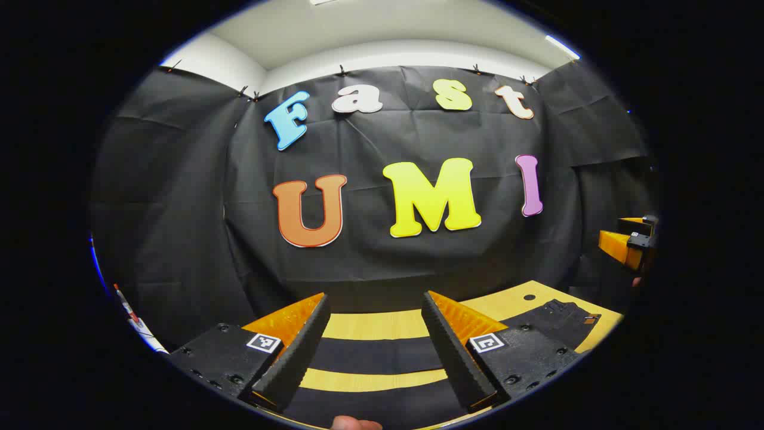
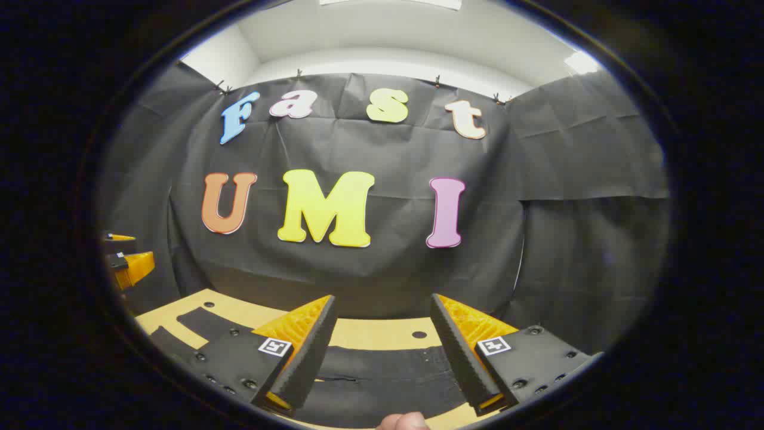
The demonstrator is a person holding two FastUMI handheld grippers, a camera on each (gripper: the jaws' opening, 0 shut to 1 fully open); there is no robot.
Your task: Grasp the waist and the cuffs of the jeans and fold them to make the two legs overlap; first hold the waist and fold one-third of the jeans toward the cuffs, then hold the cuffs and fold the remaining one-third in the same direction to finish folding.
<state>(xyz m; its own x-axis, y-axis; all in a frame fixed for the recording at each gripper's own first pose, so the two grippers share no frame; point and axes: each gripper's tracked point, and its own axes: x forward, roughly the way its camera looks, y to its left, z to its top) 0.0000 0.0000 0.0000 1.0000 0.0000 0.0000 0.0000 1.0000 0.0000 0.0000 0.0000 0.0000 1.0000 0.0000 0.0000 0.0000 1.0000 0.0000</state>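
Jeans (image 1: 382,355) lie flat on the table (image 1: 370,325); both grippers' fingers (image 1: 298,352) gape wide, empty.

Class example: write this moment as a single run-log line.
stage: before first grasp | jeans: flat on table, legs apart | left gripper: open, above legs | right gripper: open, above jeans

The booth is enclosed by black cloth (image 1: 388,263), which is hung in creased panels and pinned along its upper edge by small clips (image 1: 341,70). Above the cloth, a pale wall (image 2: 382,63) and a white ceiling (image 1: 382,30) are seen, where 1 bright strip light (image 1: 561,46) is mounted (a 2nd glowing patch (image 2: 582,61) is caught in the right gripper view). A light wooden table (image 1: 373,325) is set against the cloth.
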